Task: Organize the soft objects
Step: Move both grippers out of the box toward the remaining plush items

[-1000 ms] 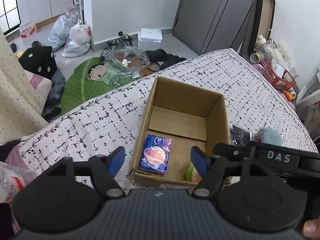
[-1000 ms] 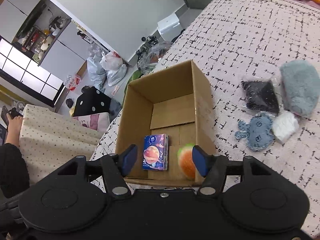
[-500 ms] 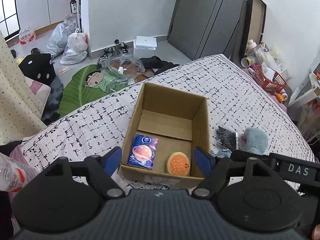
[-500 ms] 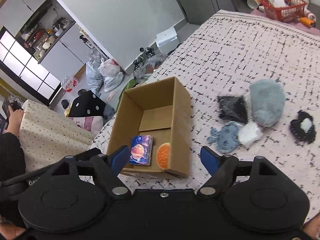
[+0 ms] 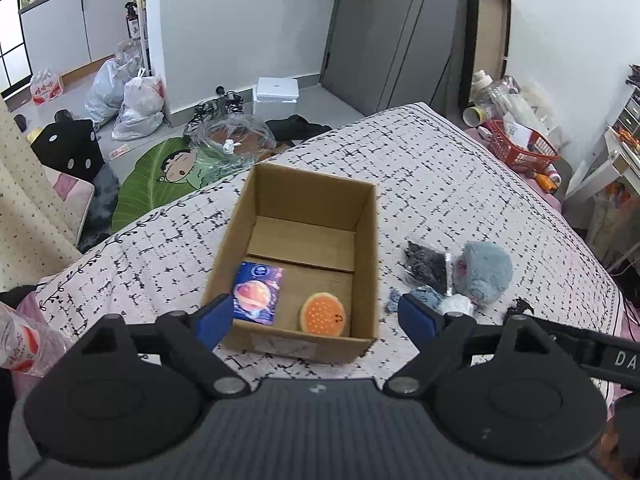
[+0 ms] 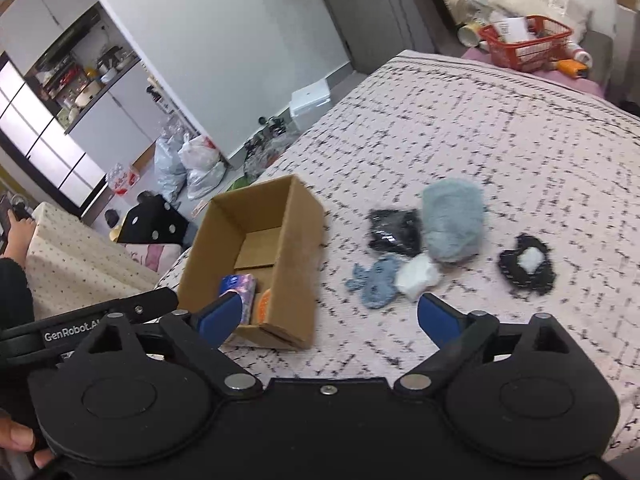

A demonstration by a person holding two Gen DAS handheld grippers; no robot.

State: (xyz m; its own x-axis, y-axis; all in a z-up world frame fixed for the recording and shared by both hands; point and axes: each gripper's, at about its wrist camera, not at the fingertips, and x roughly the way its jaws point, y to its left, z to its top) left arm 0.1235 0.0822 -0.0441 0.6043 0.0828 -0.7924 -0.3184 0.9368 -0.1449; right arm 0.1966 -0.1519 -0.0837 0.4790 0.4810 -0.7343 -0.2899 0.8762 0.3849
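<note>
One cardboard box on the bed, open at the top, holding two things at its near end: a blue packet with an orange planet print on the left, an orange round sponge-like toy beside it on the right, just apart; far half of the box floor bare. Outside the box, five soft things on the bedspread to its right: a black mesh pouch, a grey-blue furry lump touching the pouch's right side, a blue knitted animal shape, a small white bundle pressed between the knit and the furry lump, and a black piece with a white centre well apart further right. One red basket of clutter past the bed's far corner. Left gripper above the near box wall, fingers spread wide after just opening further, pinching nothing. Right gripper over the bedspread near the box's right wall, fingers likewise spread wide, just opened, nothing between them. Broad bare bedspread beyond and right of the soft things; bed edge close along the box's left side, floor clutter below.
</note>
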